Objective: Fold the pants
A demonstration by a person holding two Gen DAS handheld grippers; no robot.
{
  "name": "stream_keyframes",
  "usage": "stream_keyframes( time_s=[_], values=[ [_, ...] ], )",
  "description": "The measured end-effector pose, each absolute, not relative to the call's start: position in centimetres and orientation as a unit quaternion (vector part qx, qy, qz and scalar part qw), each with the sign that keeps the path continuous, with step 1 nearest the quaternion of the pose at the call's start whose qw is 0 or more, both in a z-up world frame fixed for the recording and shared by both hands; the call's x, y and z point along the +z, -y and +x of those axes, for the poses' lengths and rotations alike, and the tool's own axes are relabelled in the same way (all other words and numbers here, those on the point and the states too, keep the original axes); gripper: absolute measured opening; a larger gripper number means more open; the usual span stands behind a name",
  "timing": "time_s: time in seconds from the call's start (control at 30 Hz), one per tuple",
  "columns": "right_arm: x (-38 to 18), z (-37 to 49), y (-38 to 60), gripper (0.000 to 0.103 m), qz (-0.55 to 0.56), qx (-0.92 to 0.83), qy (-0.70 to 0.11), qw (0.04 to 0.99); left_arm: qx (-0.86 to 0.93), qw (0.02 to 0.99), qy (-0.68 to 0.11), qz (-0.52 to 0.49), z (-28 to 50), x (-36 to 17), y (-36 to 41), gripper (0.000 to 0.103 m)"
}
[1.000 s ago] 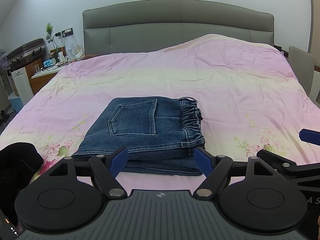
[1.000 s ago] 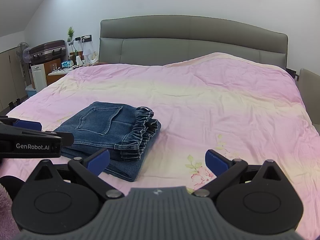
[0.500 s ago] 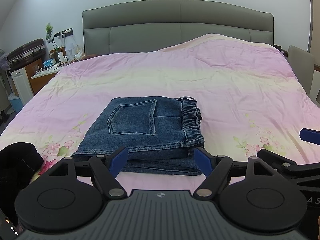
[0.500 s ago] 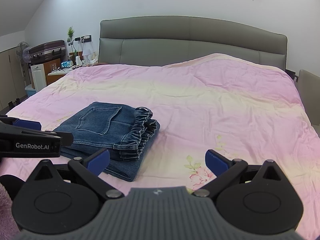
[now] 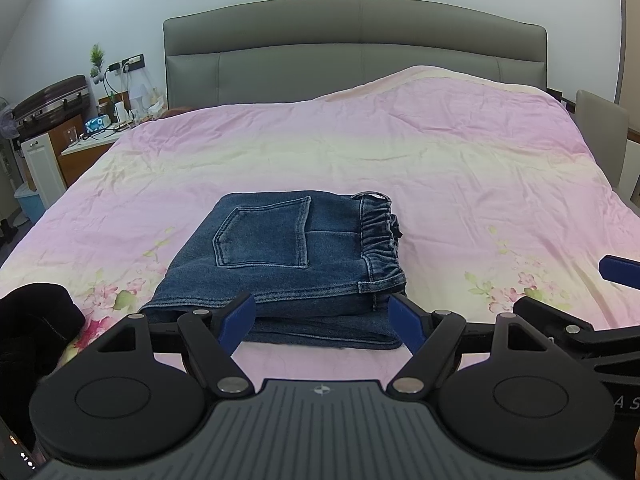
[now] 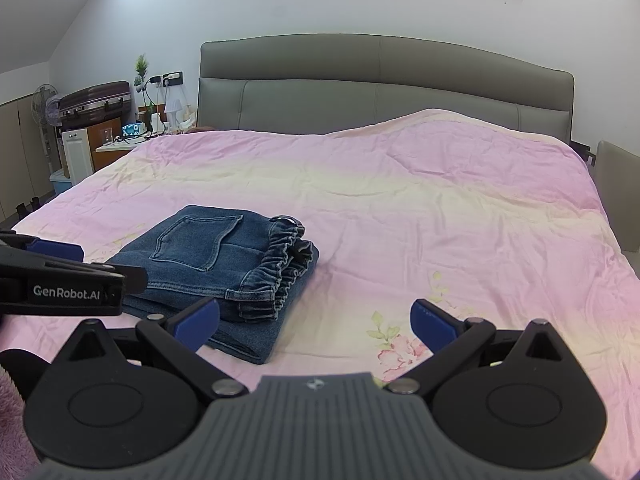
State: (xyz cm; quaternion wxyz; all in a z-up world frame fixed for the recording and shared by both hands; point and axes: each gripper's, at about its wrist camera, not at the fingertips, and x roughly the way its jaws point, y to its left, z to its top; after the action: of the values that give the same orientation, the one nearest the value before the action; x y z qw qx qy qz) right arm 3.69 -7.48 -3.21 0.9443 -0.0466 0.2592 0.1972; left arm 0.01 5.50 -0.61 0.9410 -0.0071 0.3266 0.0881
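The blue denim pants (image 5: 288, 264) lie folded in a compact stack on the pink bedspread (image 5: 400, 168), back pocket up and elastic waistband to the right. They also show in the right wrist view (image 6: 224, 268), left of centre. My left gripper (image 5: 322, 318) is open and empty, just in front of the stack's near edge. My right gripper (image 6: 316, 320) is open and empty, to the right of the stack above the bedspread (image 6: 440, 208). The left gripper's body (image 6: 60, 288) shows at the left edge of the right wrist view.
A grey padded headboard (image 5: 352, 48) stands at the far end of the bed. A nightstand with small items (image 5: 104, 132) and a suitcase (image 5: 48, 100) are at the far left. A dark garment (image 5: 36, 332) lies at the near left. A grey chair (image 5: 600, 136) is at the right.
Almost nothing differs. Both grippers stay open and hold nearly still; the folded pants lie unmoved.
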Motion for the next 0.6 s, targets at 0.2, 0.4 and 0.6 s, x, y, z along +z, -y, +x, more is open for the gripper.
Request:
stream_keyframes(
  time_s=[0.2, 0.4, 0.6],
  values=[
    [-3.21, 3.71, 7.5, 0.098, -0.046, 0.196, -0.261, 0.944, 0.09, 0.94, -0.329, -0.009, 0.1, -0.63, -5.52, 0.089],
    [-3.14, 3.71, 7.55, 0.098, -0.044, 0.196, -0.261, 0.944, 0.084, 0.942, -0.324, -0.02, -0.16, -0.42, -5.8, 0.089],
    [-3.07, 3.59, 7.63, 0.098, -0.044, 0.196, -0.259, 0.945, 0.084, 0.943, -0.32, -0.009, -0.22, -0.21, -5.53, 0.089]
  ],
)
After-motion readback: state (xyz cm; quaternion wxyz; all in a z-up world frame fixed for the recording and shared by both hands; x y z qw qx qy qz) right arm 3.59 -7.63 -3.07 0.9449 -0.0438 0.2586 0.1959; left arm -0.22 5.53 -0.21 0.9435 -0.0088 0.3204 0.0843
